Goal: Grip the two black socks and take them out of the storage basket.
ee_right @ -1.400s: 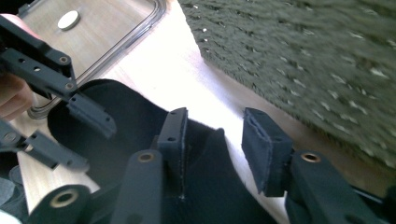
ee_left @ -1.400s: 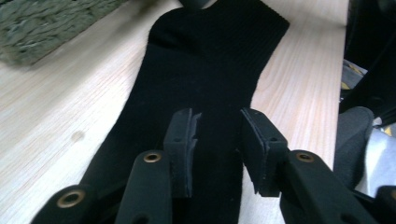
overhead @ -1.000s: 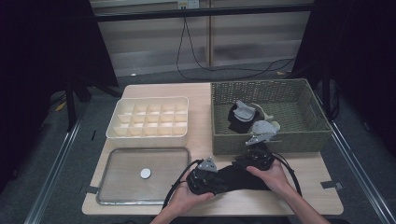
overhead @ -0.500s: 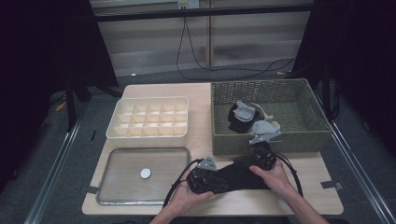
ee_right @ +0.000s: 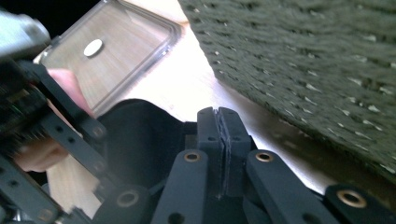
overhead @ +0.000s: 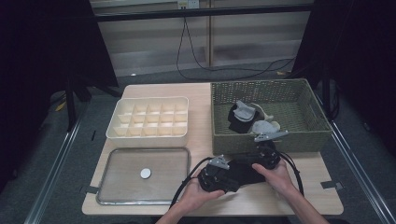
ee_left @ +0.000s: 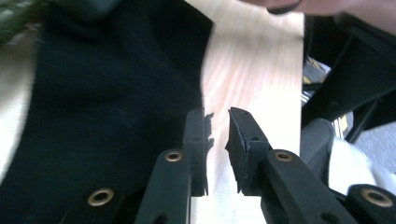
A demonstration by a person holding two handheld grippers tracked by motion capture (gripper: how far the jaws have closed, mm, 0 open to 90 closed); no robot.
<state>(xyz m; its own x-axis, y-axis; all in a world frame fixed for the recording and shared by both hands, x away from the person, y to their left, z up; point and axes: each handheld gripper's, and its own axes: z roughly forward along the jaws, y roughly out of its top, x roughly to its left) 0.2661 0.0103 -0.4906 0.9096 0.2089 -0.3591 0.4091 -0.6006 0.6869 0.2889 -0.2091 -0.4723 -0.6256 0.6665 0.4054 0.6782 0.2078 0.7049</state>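
Note:
A black cloth (overhead: 245, 170) lies on the wooden table's front edge between both hands. My right gripper (overhead: 256, 163) sits at its right end. In the right gripper view its jaws (ee_right: 218, 111) are pressed together, with the cloth (ee_right: 140, 135) running in under them, so it looks pinched at the edge. My left gripper (overhead: 231, 179) is at the cloth's left end. Its jaws (ee_left: 217, 114) have just been closing. A narrow gap with bare wood still shows between the pads, and the cloth (ee_left: 102, 102) lies beside the left jaw.
A woven basket (overhead: 308, 135) holding black and grey socks (overhead: 247, 119) stands just behind the right gripper. A cream compartment tray (overhead: 149, 122) sits at the back left. In front of it lies a clear tray (overhead: 116, 186) with a white disc (overhead: 145, 173).
The left gripper has edged right along the cloth, toward the right gripper. The right hand has stayed at the cloth's right end by the basket.

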